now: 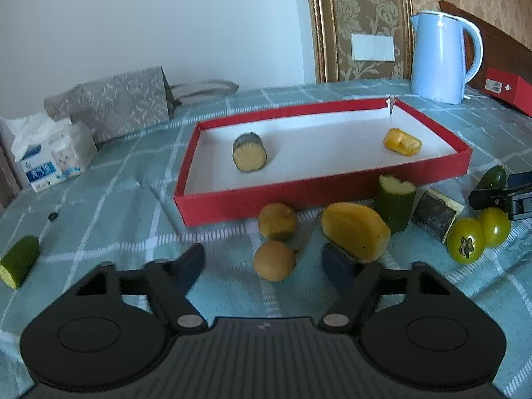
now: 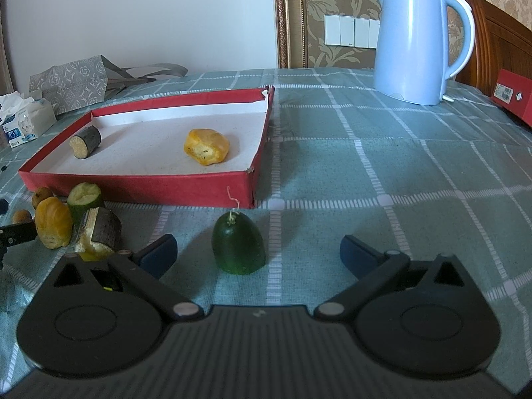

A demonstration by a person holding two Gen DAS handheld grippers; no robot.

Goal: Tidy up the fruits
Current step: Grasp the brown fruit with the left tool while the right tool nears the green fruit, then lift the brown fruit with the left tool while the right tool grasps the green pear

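A red tray (image 1: 309, 196) (image 2: 139, 189) with a white floor holds a dark-skinned chunk (image 1: 249, 156) (image 2: 84, 142) and a yellow piece (image 1: 401, 142) (image 2: 206, 146). In front of it lie two small brown fruits (image 1: 274, 260), a yellow wedge (image 1: 355, 230) (image 2: 53, 227), a green stub (image 1: 395, 204) (image 2: 84, 199), a dark block (image 1: 435, 214) (image 2: 99, 232) and two green tomatoes (image 1: 465, 240). My left gripper (image 1: 264, 259) is open around the nearer brown fruit. My right gripper (image 2: 259, 252) is open with a green fruit end (image 2: 238, 246) between its fingers.
A blue kettle (image 1: 439, 56) (image 2: 415, 43) stands at the back right beside a red box (image 1: 508, 88) (image 2: 513, 99). A patterned bag (image 1: 113, 103) and tissue packs (image 1: 50, 159) sit at the back left. A cut green piece (image 1: 20, 261) lies far left on the checked cloth.
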